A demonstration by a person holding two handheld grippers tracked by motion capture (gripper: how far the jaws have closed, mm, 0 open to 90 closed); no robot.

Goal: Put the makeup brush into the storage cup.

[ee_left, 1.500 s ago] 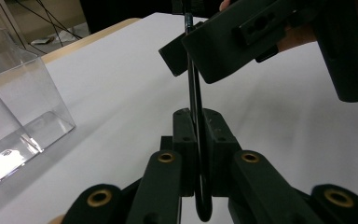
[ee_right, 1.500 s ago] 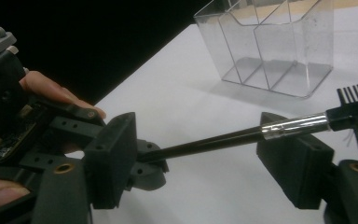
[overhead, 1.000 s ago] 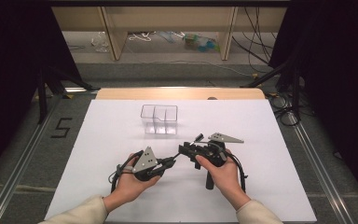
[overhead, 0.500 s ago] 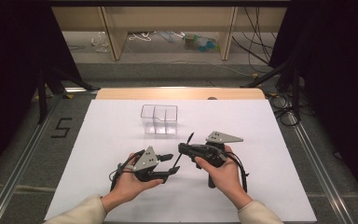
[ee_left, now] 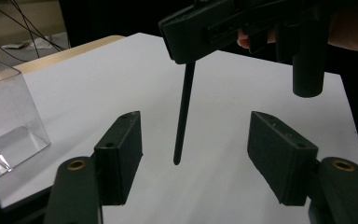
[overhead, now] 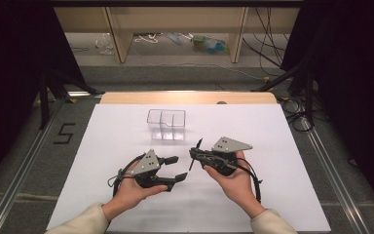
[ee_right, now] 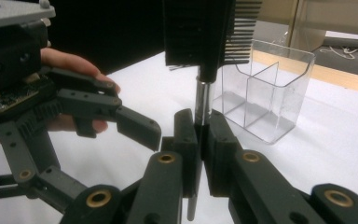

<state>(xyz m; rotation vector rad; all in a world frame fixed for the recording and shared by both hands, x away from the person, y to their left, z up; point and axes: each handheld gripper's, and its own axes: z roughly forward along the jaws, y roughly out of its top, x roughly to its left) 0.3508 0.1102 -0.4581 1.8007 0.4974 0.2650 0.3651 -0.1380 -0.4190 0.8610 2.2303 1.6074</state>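
Comb (ee_right: 205, 32) teeth in right gripper view

Beyond the grippers, a white rectangular tabletop (overhead: 126, 131) ends in a pale wooden edge strip (overhead: 185, 97). Farther off stands a light wooden shelf unit (overhead: 121, 34) on grey floor (overhead: 185, 73), flanked by black curtains (overhead: 14, 58).

One camera above, two cameras near the table (overhead: 292, 146)

The high view looks forward and down; each gripper view looks closely along its jaws, and all three share the clear box (overhead: 166, 124) (ee_left: 4, 126) (ee_right: 265, 88).
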